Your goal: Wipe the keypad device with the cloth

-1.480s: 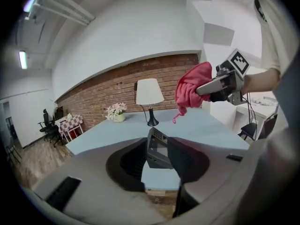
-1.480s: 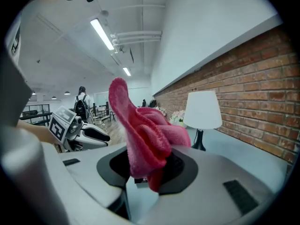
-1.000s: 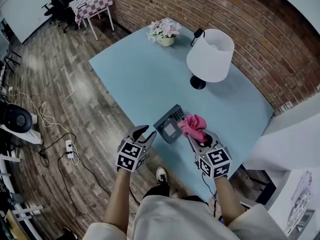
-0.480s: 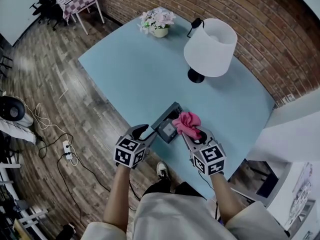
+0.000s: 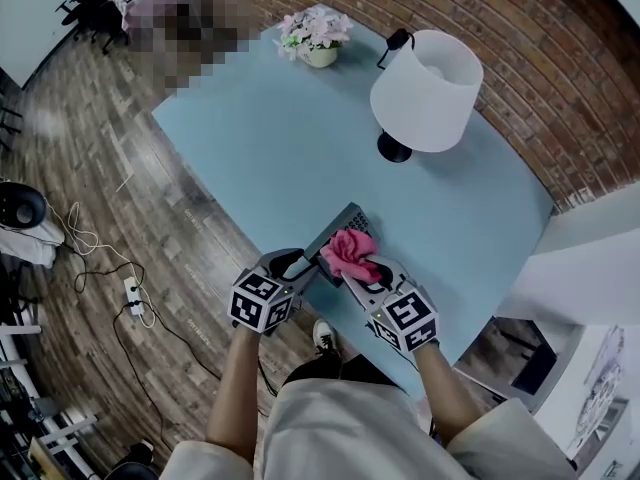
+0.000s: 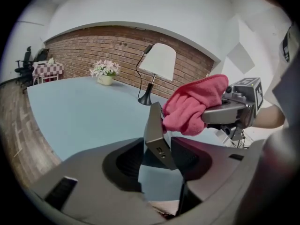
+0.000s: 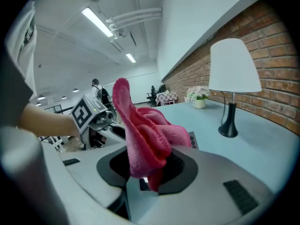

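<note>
The left claw (image 6: 157, 159) has just been opening and now stands wide. The thin edge of the keypad device (image 6: 156, 134) sits between its 2 jaws, but there are gaps on both sides, so it is not squeezing it. The right claw (image 7: 149, 175) is closed tight on the cloth (image 7: 146, 134). The cloth bulges out of the jaws in a big, soft lump.

The cloth is touching the face of the device, so I think the wiping is just starting or is under way. I cannot tell how much of the face is clean yet. The rest of the rubbing is left to do, and the left claw may need to steady the device first.

The cloth is pink and fluffy, like a small towel, with thick folds. The device is a flat, dark grey slab with hard, straight edges, a small plug hole in its side and rows of little keys. From the left claw it looks tipped up on 1 edge. It sits at the near edge of the surface (image 5: 270, 148), which is smooth, pale blue and rounded.

Farther off stand 1 lamp (image 5: 427, 90) with a white shade and a black foot, and 1 pot of flowers (image 5: 316, 34). Behind is a rough brick wall (image 5: 520, 48).
</note>
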Demonstrator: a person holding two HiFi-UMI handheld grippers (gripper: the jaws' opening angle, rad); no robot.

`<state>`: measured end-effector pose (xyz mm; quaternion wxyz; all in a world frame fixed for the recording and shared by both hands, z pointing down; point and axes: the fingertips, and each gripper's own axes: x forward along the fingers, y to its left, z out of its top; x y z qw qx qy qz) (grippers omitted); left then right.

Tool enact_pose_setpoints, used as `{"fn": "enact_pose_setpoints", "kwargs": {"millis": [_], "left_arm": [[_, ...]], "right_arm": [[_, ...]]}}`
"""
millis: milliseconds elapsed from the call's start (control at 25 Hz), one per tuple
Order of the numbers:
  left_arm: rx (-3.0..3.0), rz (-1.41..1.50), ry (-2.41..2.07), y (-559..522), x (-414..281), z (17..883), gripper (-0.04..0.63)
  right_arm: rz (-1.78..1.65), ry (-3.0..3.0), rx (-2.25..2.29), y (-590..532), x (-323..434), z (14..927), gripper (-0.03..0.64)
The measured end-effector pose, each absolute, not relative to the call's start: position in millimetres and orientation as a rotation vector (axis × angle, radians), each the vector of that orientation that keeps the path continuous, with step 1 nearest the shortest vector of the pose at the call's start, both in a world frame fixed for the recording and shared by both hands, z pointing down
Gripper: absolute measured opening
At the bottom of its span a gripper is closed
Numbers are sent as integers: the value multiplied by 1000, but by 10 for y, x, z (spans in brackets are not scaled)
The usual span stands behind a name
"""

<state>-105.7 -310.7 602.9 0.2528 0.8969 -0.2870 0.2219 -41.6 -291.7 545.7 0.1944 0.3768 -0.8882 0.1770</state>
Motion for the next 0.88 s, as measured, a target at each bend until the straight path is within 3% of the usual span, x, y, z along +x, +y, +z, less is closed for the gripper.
{"fn": "enact_pose_setpoints", "kwargs": {"millis": [880], "left_arm": [[2448, 647, -664, -3107, -1015, 6078, 201]], "right_arm": [[484, -2477, 842, -3105, -684, 5777, 140]]}}
